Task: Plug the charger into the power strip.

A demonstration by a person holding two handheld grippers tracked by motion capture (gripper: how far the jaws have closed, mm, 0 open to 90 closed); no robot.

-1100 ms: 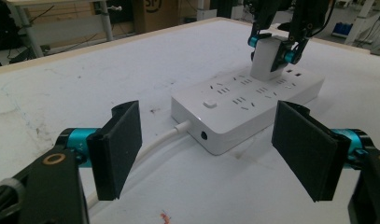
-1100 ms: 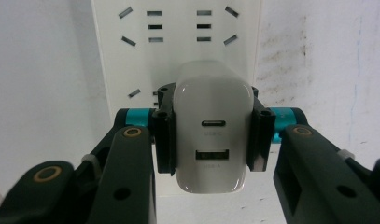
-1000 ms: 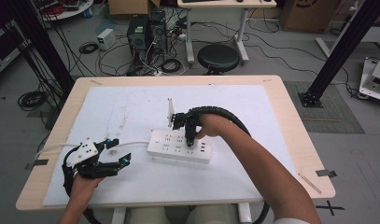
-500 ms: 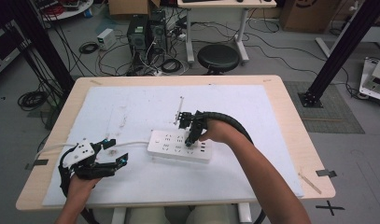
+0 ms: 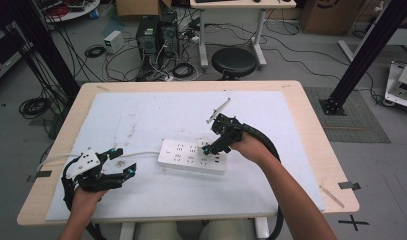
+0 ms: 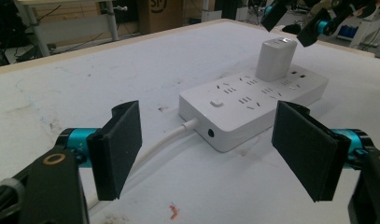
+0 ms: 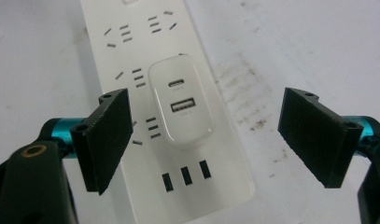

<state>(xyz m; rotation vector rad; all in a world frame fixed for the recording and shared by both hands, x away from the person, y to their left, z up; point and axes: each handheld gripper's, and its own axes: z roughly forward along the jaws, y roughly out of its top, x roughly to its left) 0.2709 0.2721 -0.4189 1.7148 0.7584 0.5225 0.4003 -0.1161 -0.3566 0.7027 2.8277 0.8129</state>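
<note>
Fingers [image 7: 106, 140] of the right gripper [image 7: 211, 144] spread, flanking the charger [image 7: 182, 105] untouched.

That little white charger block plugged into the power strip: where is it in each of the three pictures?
High view: the charger stands mid-table on the power strip, just under the right hand-held gripper.
Left gripper view: upper right, upright on the strip's far end.
Right gripper view: centre, seen from above between the open jaws.
Shared landmark: the power strip.

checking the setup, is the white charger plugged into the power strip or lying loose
Plugged in, it seems: the charger stands upright on the power strip, its base flush against the sockets. The prongs are hidden.
</note>
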